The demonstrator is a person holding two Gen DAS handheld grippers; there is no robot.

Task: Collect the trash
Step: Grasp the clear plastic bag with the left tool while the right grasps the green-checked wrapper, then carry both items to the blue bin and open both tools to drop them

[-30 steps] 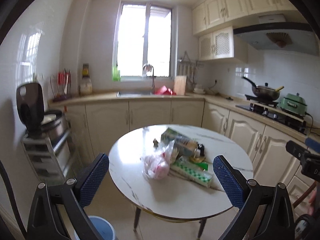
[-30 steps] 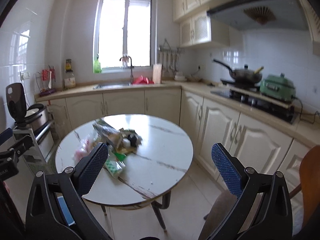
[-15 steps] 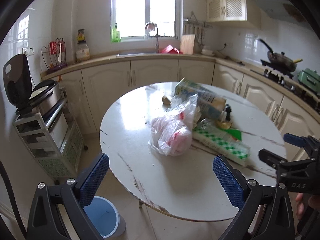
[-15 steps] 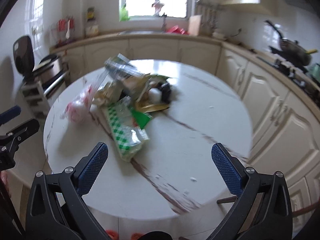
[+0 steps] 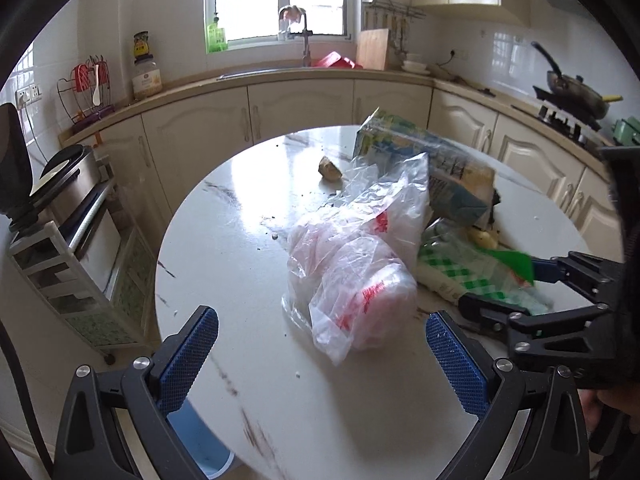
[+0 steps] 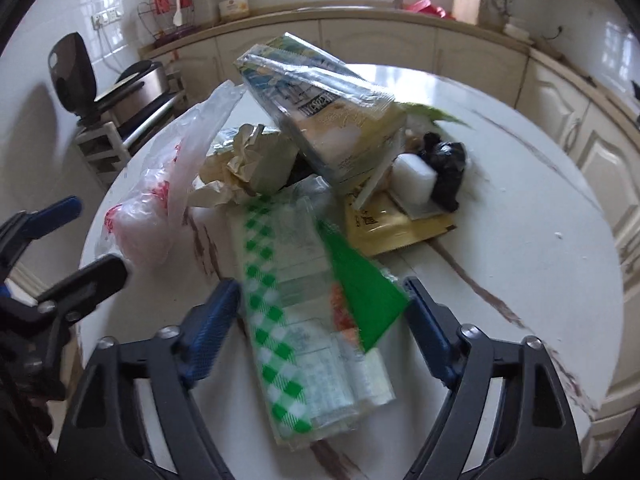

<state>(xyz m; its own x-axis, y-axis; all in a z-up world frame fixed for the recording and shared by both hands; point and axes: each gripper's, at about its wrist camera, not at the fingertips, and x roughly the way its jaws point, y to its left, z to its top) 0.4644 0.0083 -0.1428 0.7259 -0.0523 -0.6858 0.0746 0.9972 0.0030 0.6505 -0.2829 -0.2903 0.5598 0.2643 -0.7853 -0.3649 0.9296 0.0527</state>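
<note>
A trash pile lies on the round white marble table (image 5: 240, 220). My right gripper (image 6: 320, 286) straddles a green-checked clear wrapper (image 6: 288, 320); its jaws are closing and the blue pads stand just off the wrapper's sides. Behind it lie a big blue-and-yellow packet (image 6: 320, 120), crumpled paper (image 6: 248, 160), a yellow sachet (image 6: 384, 228), a white block (image 6: 412, 180) and a black lump (image 6: 444, 168). My left gripper (image 5: 320, 364) is open, just short of a clear plastic bag with red print (image 5: 360, 280). A small brown scrap (image 5: 330, 168) sits apart.
A blue bin (image 5: 200, 440) stands on the floor under the table's near-left edge. A rack with a rice cooker (image 5: 60, 184) is at the left. Cream cabinets line the back and right, with a pan on the stove (image 5: 576, 92).
Both grippers have come forward and tilted down over the table. The right one now has the green-checked wrapper between its fingers, which stand narrower than before. The left one has neared the plastic bag.
</note>
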